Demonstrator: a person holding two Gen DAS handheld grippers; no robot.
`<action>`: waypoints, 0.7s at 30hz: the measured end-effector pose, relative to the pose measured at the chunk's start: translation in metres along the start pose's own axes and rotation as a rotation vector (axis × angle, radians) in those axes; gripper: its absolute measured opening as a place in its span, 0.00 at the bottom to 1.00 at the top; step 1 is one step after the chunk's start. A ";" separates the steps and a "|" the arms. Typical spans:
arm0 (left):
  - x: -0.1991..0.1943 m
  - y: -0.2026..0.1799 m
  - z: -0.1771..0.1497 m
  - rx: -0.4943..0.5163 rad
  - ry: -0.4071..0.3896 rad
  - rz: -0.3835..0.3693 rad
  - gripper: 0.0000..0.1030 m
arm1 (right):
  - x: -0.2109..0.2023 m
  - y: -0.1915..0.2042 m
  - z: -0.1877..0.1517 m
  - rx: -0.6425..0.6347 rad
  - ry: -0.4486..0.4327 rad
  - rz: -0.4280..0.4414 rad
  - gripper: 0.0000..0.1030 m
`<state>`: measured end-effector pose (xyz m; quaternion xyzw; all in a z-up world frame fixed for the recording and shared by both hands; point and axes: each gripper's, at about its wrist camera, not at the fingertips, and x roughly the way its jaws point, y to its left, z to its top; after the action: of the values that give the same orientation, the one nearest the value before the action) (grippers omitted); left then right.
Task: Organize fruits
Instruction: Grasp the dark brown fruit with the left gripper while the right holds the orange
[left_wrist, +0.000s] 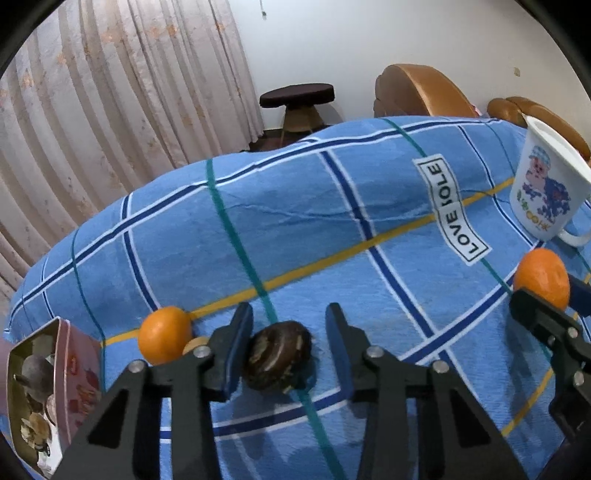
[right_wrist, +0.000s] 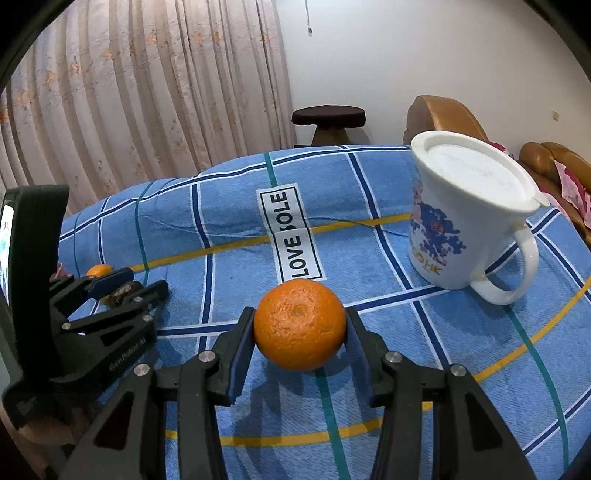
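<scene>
Blue checked cloth (left_wrist: 295, 229) covers the table, pink curtain (left_wrist: 110, 92) upper left, dark stool (left_wrist: 297, 96) and brown sofa (left_wrist: 424, 88) behind it.

Your left gripper (left_wrist: 288, 354) sits bottom centre in the left view, jaws part open around a dark brown fruit (left_wrist: 279, 360). The left pad touches it or nearly so; the right pad stands clear with cloth showing in the gap. No grip there.

Only the left view shows the tin (left_wrist: 70, 369) at the lower left edge, with dark fruit inside, and a loose orange (left_wrist: 164, 338) just left of your left finger. In the right view that orange (right_wrist: 99, 270) is a sliver behind the left gripper (right_wrist: 127, 286).

Your right gripper (right_wrist: 300, 332) is closed on a second orange (right_wrist: 300, 325), both pads pressed to its sides, centre of the right view. The left view catches the same orange (left_wrist: 542, 282) at the right edge, with one finger of the right gripper (left_wrist: 543, 291) in front of it.

Only the right view shows that the mug (right_wrist: 469, 221), upper right, has a lid on; the left view cuts the mug (left_wrist: 543, 184) at the frame edge. Whether the held orange rests on the cloth or is lifted, you cannot tell.
</scene>
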<state>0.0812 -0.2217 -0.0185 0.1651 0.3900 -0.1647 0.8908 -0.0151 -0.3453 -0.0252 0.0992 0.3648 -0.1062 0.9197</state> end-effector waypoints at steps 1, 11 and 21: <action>0.001 0.002 0.000 -0.006 0.004 -0.004 0.39 | 0.000 0.000 0.000 -0.002 0.001 0.000 0.47; -0.008 0.007 0.000 -0.014 -0.060 -0.020 0.23 | -0.003 0.003 0.000 -0.007 -0.017 -0.029 0.47; -0.035 -0.010 -0.011 0.016 -0.104 -0.065 0.22 | -0.011 -0.001 0.001 -0.009 -0.045 -0.137 0.48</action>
<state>0.0477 -0.2202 -0.0010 0.1509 0.3472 -0.2052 0.9025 -0.0223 -0.3455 -0.0173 0.0675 0.3506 -0.1697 0.9186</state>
